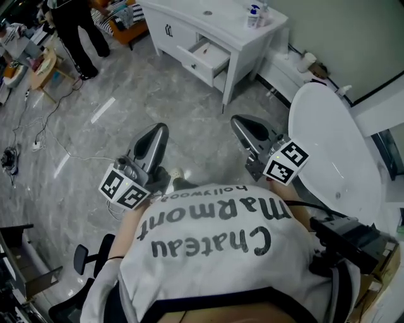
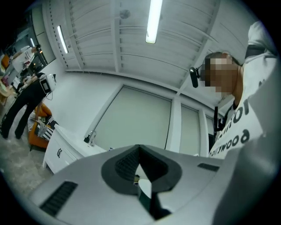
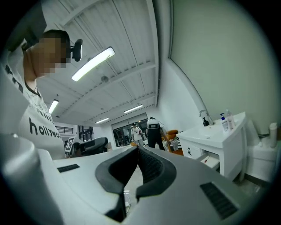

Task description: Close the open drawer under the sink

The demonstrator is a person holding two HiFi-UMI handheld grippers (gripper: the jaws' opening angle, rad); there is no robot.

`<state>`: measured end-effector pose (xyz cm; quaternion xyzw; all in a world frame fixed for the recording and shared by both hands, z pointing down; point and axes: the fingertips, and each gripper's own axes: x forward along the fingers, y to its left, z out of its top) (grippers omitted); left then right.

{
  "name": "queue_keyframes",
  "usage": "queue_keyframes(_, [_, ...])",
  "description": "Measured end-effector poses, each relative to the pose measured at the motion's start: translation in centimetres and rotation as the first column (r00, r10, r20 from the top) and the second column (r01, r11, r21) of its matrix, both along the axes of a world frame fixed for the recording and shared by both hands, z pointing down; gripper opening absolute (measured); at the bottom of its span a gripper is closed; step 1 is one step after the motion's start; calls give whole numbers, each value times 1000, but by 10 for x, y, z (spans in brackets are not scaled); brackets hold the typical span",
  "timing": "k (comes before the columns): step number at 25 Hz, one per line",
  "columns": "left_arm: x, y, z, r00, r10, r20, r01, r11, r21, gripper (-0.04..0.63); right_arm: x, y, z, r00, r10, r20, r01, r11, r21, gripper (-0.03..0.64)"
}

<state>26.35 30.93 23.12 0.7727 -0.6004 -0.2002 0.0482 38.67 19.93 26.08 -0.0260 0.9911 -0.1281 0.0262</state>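
The drawer (image 1: 207, 57) under the sink (image 1: 183, 7) is seen pulled out. The left gripper (image 1: 159, 130) and the right gripper (image 1: 238, 121) are pressed together, empty, well apart from it.

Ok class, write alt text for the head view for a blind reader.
A white sink cabinet with one open drawer stands across a grey marbled floor. Nearer, a person holds the shut grey left tool and right tool, both short of it.

Grey marbled floor (image 1: 126, 107) (cables (image 1: 39, 135) trailing at nine o'clock); white bathtub (image 1: 334, 145) at three o'clock; a strip light (image 2: 151, 19) glows on the slatted white ceiling (image 2: 96, 39).
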Motion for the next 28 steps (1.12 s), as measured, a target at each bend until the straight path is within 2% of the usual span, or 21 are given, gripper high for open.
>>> queue_keyframes(3, [-40, -10, -4, 998, 2, 56, -1, 1000, -22, 9, -42, -13, -4, 1000, 19, -11, -19, 1000, -21, 12])
queue_keyframes(7, [-95, -24, -8, 998, 10, 67, -7, 999, -34, 9, -95, -26, -2, 998, 38, -51, -38, 999, -5, 12])
queue_keyframes(12, [-160, -40, -4, 997, 20, 79, -16, 999, -51, 9, -157, -44, 1, 997, 55, -57, -56, 998, -30, 12])
queue_keyframes(20, [-229, -60, 11, 988, 56, 146, -35, 989, -142, 9, -230, -65, 4, 993, 101, -54, -104, 993, -52, 12])
queue_keyframes(28, [-275, -65, 27, 996, 69, 61, -57, 982, -178, 9, -274, -73, 14, 990, 104, -91, -108, 993, -50, 12])
